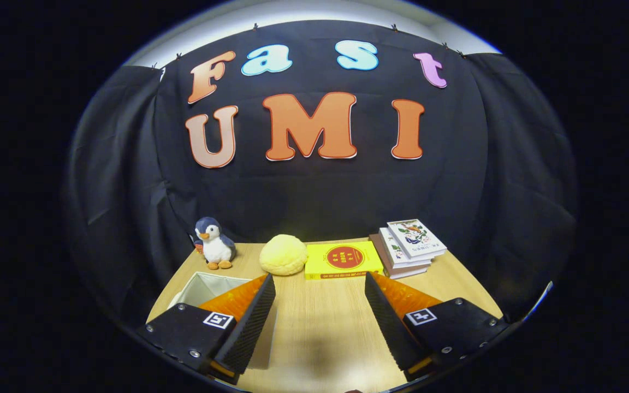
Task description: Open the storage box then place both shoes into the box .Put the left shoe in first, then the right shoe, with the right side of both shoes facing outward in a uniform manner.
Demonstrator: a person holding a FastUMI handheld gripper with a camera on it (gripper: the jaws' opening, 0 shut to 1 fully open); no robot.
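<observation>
Nearest the camera, the hand-held gripper [320, 284] hovers above the light wooden table [320, 333] with its two fingers spread wide apart and only bare tabletop between them; it grasps nothing. Beside and partly behind the left finger stands the white fabric storage box [205, 287], its top open; the visible part of its pale interior holds nothing, and the rest is hidden by the finger. Beyond the fingertips, along the table's far edge against the black cloth wall [320, 191], lie, from left to right: a small blue-and-white plush penguin [214, 243] standing upright; a round pale-yellow bun-shaped soft object [284, 254]; a flat yellow book with a red circle on its cover [343, 260]; and a stack of white-covered books [408, 246].
</observation>
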